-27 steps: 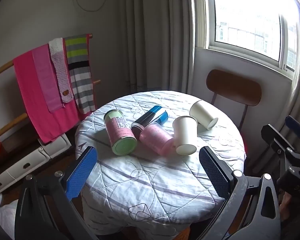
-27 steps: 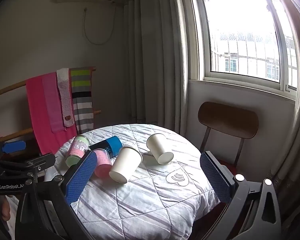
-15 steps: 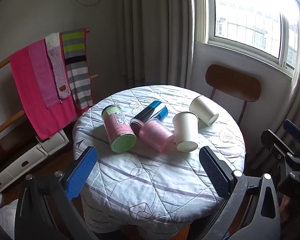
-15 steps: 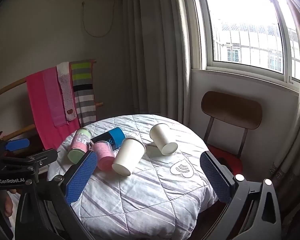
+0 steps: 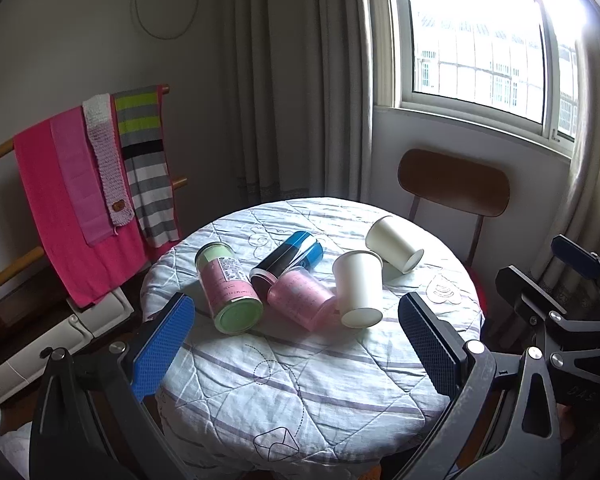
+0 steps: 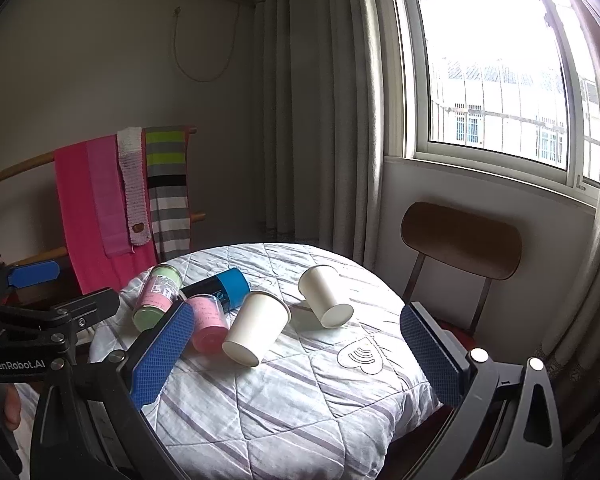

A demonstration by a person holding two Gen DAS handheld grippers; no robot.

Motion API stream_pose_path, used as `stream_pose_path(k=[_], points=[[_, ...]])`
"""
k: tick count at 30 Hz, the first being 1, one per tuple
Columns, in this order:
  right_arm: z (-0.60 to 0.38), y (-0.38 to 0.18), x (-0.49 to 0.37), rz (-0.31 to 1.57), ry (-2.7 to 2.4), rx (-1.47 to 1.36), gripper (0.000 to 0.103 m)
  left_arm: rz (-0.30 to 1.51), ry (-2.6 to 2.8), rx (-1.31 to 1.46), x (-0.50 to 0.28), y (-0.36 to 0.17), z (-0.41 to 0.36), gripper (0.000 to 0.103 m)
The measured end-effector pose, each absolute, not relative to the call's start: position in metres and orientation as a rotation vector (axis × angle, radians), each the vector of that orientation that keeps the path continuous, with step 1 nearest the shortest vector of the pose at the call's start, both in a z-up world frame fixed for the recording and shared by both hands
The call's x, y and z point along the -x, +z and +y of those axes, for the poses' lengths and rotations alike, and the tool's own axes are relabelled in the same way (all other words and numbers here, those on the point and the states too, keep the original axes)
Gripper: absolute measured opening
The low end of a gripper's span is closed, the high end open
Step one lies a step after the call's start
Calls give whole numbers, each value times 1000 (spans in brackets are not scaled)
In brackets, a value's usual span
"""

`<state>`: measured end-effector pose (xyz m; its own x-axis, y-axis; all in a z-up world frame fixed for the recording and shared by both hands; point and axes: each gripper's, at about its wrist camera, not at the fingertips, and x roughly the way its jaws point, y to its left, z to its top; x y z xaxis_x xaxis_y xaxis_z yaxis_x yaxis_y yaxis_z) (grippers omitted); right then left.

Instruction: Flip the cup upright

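Several cups lie on their sides on a round quilted table (image 5: 300, 380): a green-and-pink cup (image 5: 228, 286), a blue-and-black cup (image 5: 288, 258), a pink cup (image 5: 300, 298), and two white paper cups (image 5: 358, 288) (image 5: 394, 242). They also show in the right wrist view: the near white cup (image 6: 256, 332) and the far white cup (image 6: 326, 296). My left gripper (image 5: 296, 354) is open and empty, above the table's near edge. My right gripper (image 6: 296, 354) is open and empty, short of the cups.
A brown chair (image 5: 454, 182) stands behind the table under the window. A rack with pink and striped towels (image 5: 88, 184) stands at the left. Curtains hang at the back. The right gripper's body (image 5: 560, 312) shows at the right of the left wrist view.
Both grippers have tilted and drawn slightly nearer the table, so the cups sit lower in the views. No cup has moved. Both grippers stay open.
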<state>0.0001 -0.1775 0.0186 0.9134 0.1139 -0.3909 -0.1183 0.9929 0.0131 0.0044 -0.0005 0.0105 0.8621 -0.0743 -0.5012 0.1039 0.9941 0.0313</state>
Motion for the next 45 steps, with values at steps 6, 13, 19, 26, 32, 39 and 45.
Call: stream_pose_path(k=[6,13,19,26,32,39,45], points=[[-177,18,-1,406,117,12,103,525,-91,-55,-5,10,-1,103],[-176,17,-1,411,118,10,103,529,-87,-68,-5,7,-1,103],[-180,13,-3,426,113,1,103,549,-80,-65,-9,3,1,103],[-184,13,-7,435,117,-14,103,555,-71,-55,-14,4,4,103],[-185,12,-9,440,118,-7,103,558,-81,-61,-16,6,-2,103],[-186,15,-15,438,113,-17,103,518,-69,-58,-11,8,-4,103],[-183,19,-20,428,74,-2,103,403,9,-53,3,13,-4,103]])
